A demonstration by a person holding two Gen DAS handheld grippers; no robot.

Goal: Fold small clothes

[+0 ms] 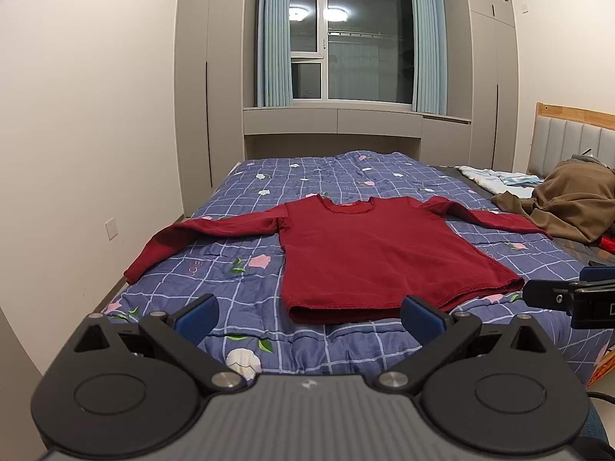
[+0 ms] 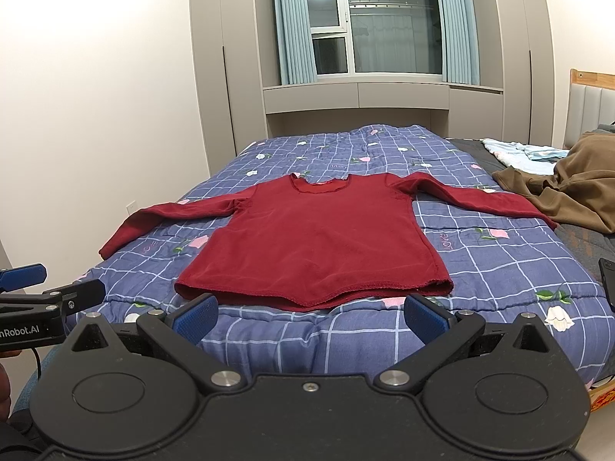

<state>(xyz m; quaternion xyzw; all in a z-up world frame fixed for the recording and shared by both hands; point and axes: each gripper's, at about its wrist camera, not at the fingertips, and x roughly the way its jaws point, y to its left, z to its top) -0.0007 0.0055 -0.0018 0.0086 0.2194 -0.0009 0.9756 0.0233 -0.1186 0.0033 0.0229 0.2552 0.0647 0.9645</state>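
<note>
Red long-sleeved shirt [image 1: 369,253] lies flat on the blue checked quilt [image 1: 246,345], front up, collar toward the window [image 1: 357,46], hem toward me. Both sleeves are stretched out sideways, the left sleeve [image 1: 184,242] ending near the quilt's left edge, the right sleeve [image 2: 476,201] reaching toward a brown garment [image 2: 576,188] heaped at the bed's right side. My reading: the shirt is spread like this so the sleeves and side seams are easy to reach for a first fold. No fold is made yet.

Left gripper [image 1: 307,317]: fingers spread wide, nothing between them, held just short of the hem's left half. Right gripper [image 2: 309,317]: likewise spread and empty, above the bare quilt just before the hem. Each gripper shows in the other's view at the side, so they sit beside each other, apart. I judge this a ready stance ahead of a grasp, probably at hem corners or sleeves.

Containers: none visible. Nothing here holds clothes; the brown garment and a pale blue cloth [image 2: 515,151] behind it lie loose on the bed near the headboard [image 1: 576,134]. A dark flat object [image 2: 607,280] sits at the right edge of the right view; I cannot tell what it is.

Risk, as I judge it: the soft quilt may get pinched along with the shirt fabric.
</note>
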